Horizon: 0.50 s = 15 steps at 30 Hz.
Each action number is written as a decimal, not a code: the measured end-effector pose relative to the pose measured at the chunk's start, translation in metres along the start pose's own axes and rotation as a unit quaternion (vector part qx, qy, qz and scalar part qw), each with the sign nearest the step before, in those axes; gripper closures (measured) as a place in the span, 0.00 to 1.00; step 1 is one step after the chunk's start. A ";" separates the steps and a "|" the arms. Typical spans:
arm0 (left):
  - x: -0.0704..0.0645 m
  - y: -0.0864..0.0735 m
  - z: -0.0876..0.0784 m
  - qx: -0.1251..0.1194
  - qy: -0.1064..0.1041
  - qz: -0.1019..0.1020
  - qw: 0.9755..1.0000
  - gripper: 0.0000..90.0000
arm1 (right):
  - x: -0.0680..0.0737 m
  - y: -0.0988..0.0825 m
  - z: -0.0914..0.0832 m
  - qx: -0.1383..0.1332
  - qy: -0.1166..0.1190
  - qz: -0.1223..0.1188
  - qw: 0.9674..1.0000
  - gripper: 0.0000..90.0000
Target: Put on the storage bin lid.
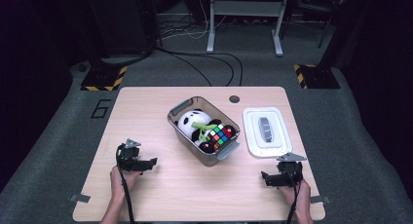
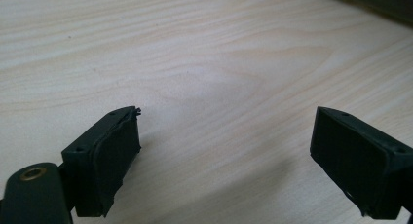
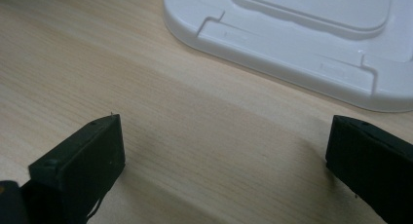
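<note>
A clear plastic bin (image 1: pixel 181 132) stands at the middle of the wooden table (image 1: pixel 141 112). In it lie a panda plush (image 1: pixel 189 121) and a coloured puzzle cube (image 1: pixel 222 135). The bin's white lid (image 1: pixel 265 131) lies flat to its right. My left gripper (image 1: pixel 152 163) rests low near the table's front left, its jaws open over bare wood (image 2: pixel 226 121). At the front right, my right gripper (image 1: pixel 265 177) is also open with nothing between its jaws (image 3: pixel 225 124). Just beyond them is the near edge of the lid (image 3: pixel 292 34).
A round cable hole (image 1: pixel 234 99) sits at the table's far edge. Bare wood stretches between the two grippers and in front of the bin. Beyond the table are a grey floor, cables and stand legs (image 1: pixel 212 34).
</note>
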State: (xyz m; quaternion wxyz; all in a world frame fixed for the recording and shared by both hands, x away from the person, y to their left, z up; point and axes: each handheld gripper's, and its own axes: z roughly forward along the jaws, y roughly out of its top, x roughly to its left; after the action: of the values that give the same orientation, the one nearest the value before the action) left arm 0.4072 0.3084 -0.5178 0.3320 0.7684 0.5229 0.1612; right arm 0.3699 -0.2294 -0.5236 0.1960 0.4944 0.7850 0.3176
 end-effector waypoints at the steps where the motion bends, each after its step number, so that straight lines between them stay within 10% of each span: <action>1: 0.000 -0.002 0.001 0.002 0.003 0.004 1.000 0.11 | -0.002 0.001 -0.001 0.001 0.003 0.002 1.000 0.00; 15: -0.008 -0.010 0.010 -0.028 0.043 0.022 0.998 0.00 | -0.024 0.049 0.005 -0.009 -0.021 0.036 0.999 0.01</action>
State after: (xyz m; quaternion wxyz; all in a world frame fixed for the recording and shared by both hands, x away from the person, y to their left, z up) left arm 0.4024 0.3004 -0.5310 0.3272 0.7623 0.5150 0.2158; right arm 0.4150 -0.2340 -0.4931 0.2057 0.5270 0.7595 0.3211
